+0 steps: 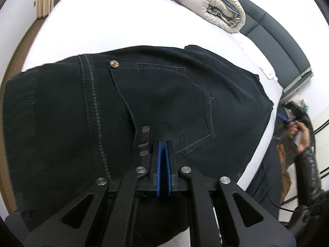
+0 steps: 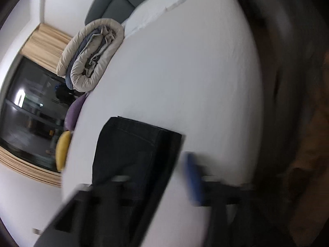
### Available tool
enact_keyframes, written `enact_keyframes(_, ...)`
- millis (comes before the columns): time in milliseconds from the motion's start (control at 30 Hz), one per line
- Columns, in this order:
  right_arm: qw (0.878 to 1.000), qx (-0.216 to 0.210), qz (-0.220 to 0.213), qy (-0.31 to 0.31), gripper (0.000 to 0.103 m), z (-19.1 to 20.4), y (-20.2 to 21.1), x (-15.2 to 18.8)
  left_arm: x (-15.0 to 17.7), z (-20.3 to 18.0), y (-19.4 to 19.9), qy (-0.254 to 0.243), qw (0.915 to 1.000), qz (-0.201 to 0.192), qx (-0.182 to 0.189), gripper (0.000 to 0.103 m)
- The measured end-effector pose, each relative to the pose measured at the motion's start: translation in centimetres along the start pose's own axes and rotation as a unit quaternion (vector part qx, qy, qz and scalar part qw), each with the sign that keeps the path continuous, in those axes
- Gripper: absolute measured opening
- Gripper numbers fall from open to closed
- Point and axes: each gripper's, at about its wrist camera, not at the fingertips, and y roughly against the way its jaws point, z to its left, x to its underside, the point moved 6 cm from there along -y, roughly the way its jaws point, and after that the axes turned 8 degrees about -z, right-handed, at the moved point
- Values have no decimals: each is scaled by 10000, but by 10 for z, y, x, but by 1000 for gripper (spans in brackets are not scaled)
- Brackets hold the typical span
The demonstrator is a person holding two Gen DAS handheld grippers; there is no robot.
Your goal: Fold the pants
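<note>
Left gripper (image 1: 163, 144) pads pressed together, empty, above black jeans (image 1: 123, 107). Jeans folded into compact rectangle on white bed (image 1: 144, 20); back pocket, rivet (image 1: 114, 63) facing up. Right gripper (image 2: 164, 177) blurred, jaws spread wide.

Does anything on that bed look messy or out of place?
Not much. The pants lie folded flat on the white bed. The rolled duvet by the headboard is loose, its layers spilling at the end. The right wrist view is blurred, so small flaws there cannot be judged.
</note>
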Motion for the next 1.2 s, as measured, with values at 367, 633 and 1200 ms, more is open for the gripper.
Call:
enact_keyframes(367,9103,-2408,3110,1288,54,135,67,242,10,19,37,56,9987,-351,-353,7)
enact_keyframes(633,8993,-2161,3723,771,44,123,63,286,9,43,77,291,9946,-895,-448,7)
enact_keyframes(1200,9123,-2198,3456,23,44,110,64,252,-17,49,42,241,9970,-299,-677,7)
